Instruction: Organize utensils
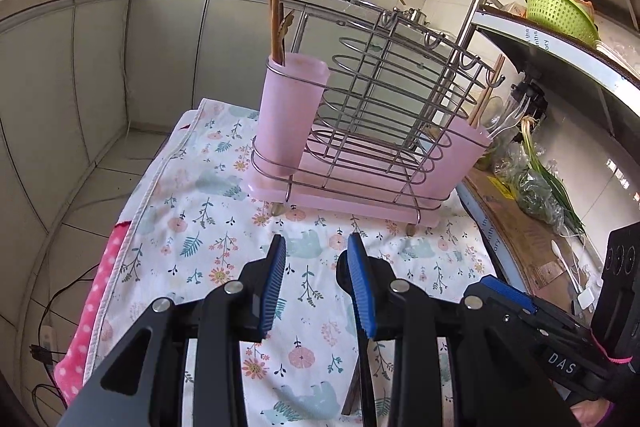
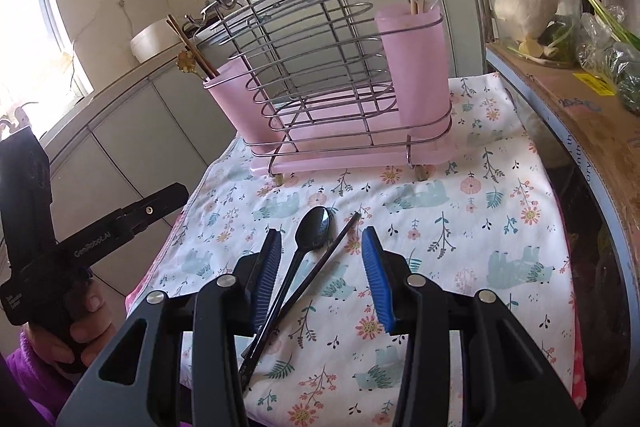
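Daylight is pouring in from a window [image 2: 36,39] that is blowing out to white at the left of the right wrist view, leaving the floral cloth [image 2: 460,227] bright and sharp, while fisheye bending is curving the cabinets [image 1: 80,67] and black vignetting is darkening every corner.

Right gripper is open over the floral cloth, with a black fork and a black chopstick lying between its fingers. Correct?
Not quite: it is a black spoon, not a fork. The right wrist view shows it beside the black chopstick on the floral cloth, between the open right gripper fingers.
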A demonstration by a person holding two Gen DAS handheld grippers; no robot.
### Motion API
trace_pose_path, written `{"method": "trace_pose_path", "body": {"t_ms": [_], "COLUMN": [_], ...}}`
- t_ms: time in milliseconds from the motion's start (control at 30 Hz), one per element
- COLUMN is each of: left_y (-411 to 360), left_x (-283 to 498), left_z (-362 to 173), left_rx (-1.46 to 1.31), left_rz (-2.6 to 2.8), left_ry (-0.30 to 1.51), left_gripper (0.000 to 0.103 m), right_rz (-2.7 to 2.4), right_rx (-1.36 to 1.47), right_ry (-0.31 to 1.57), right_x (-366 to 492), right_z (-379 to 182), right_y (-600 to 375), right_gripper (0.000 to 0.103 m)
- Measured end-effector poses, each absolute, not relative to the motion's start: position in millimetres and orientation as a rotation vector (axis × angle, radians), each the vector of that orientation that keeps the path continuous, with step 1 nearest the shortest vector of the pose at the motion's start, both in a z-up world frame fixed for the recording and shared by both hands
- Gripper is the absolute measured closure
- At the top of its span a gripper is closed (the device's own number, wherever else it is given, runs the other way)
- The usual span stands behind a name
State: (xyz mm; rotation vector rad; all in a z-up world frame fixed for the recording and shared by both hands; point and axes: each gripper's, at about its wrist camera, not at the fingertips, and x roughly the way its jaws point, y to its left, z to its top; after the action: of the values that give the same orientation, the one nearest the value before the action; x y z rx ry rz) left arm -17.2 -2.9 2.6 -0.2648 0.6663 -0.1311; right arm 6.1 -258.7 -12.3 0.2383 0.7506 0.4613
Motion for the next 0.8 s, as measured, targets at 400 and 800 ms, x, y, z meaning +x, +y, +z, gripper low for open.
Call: {"method": "trace_pose_path", "body": {"t_ms": [400, 800], "left_y": [9.5, 11.2], "left_x": [-29.6, -54.3], "left_z": [-1.1, 9.0], "left_rx": [-0.339, -0.327], "left_rz": [-0.120, -0.114], "left_ry": [0.694, 0.675], "left_gripper": [0.072, 0.072], "right_rz": [0.463, 0.469], "right_rx": [0.232, 0.215], "right_ry": [0.713, 0.660], "right_x": [-14.8, -39.5], "right_z": [-3.6, 11.3], "right_y": [-258.0, -256.4], "right_gripper": [0.061, 0.061]}}
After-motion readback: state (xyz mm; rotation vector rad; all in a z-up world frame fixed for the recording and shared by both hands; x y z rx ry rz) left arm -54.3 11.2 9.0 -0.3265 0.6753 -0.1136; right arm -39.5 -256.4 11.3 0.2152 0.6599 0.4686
